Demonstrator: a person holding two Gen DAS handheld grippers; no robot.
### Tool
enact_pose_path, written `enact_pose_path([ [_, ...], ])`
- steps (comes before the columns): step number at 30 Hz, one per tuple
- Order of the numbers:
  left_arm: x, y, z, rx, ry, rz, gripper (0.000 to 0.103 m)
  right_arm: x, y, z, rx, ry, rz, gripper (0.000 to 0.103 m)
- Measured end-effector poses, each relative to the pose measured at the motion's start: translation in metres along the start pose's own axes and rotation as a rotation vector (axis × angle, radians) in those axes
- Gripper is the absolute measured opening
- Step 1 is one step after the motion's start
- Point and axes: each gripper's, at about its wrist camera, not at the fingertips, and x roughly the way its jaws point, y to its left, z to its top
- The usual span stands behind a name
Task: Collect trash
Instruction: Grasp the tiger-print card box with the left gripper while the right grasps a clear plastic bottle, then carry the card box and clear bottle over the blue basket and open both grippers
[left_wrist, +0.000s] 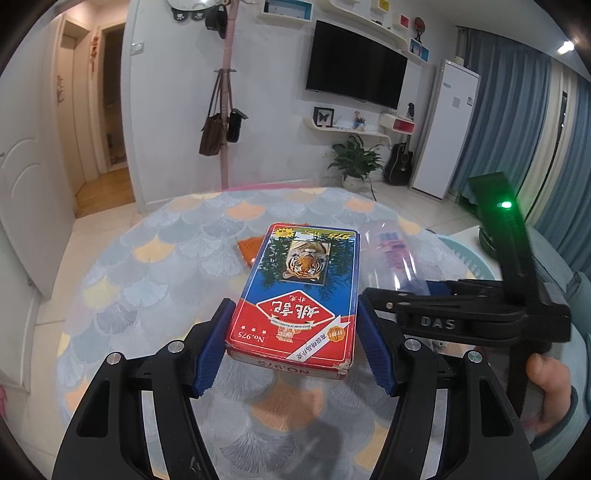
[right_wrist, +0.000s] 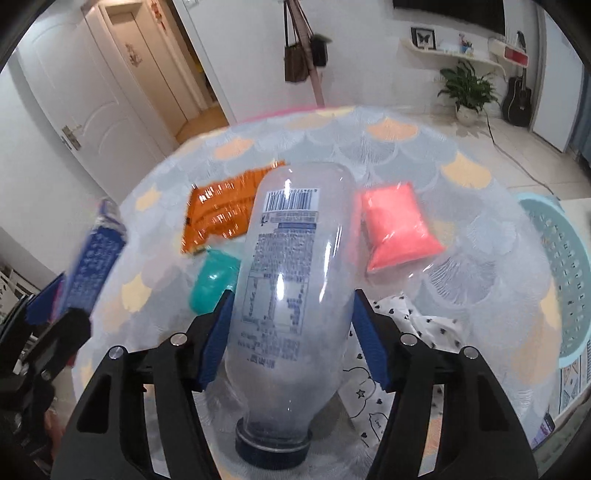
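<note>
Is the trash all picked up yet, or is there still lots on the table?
Not yet. Nothing shows inside the green basket so far; only part of it is in view. In hand: the left gripper holds the card box, and the right gripper holds the clear bottle. Left on the table: the orange wrapper, pink packet, a teal thing and the spotted paper.

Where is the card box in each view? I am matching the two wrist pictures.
Left wrist: the card box fills the centre, held between the left tool's pads above the table.
Right wrist: it shows at the far left edge, blurred, seen edge-on.
Shared landmark: the orange packet on the table, beyond the box.
</note>
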Motion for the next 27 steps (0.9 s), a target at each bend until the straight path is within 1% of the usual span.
enact_pose_path([
  [3, -0.001, -0.007, 0.008, 0.013, -0.016, -0.007, 0.063, -0.022, -0.002, 0.004, 0.008, -0.053, 0.025, 0.058],
  [7, -0.001, -0.028, 0.026, 0.055, -0.045, -0.019, 0.063, -0.057, -0.014, 0.011, 0.032, -0.131, 0.045, 0.056],
  [10, 0.002, -0.044, 0.037, 0.082, -0.060, -0.038, 0.063, -0.085, -0.031, 0.015, 0.067, -0.195, 0.056, 0.055],
  [14, 0.009, -0.074, 0.053, 0.123, -0.077, -0.066, 0.063, -0.124, -0.062, 0.017, 0.121, -0.287, 0.043, 0.055],
  [17, 0.018, -0.103, 0.066, 0.145, -0.084, -0.106, 0.063, -0.154, -0.096, 0.015, 0.175, -0.361, -0.014, 0.055],
  [20, 0.031, -0.133, 0.077, 0.154, -0.080, -0.155, 0.063, -0.169, -0.128, 0.012, 0.228, -0.397, -0.070, 0.055],
  [22, 0.041, -0.152, 0.082, 0.155, -0.070, -0.188, 0.063, -0.175, -0.162, 0.006, 0.296, -0.404, -0.096, 0.055],
  [23, 0.047, -0.165, 0.085, 0.157, -0.062, -0.208, 0.063, -0.176, -0.171, 0.005, 0.316, -0.405, -0.106, 0.055],
  [25, 0.060, -0.185, 0.087, 0.161, -0.042, -0.236, 0.063, -0.177, -0.203, -0.002, 0.381, -0.401, -0.147, 0.055],
  [27, 0.073, -0.203, 0.087, 0.165, -0.018, -0.256, 0.063, -0.175, -0.230, -0.008, 0.439, -0.391, -0.168, 0.055],
])
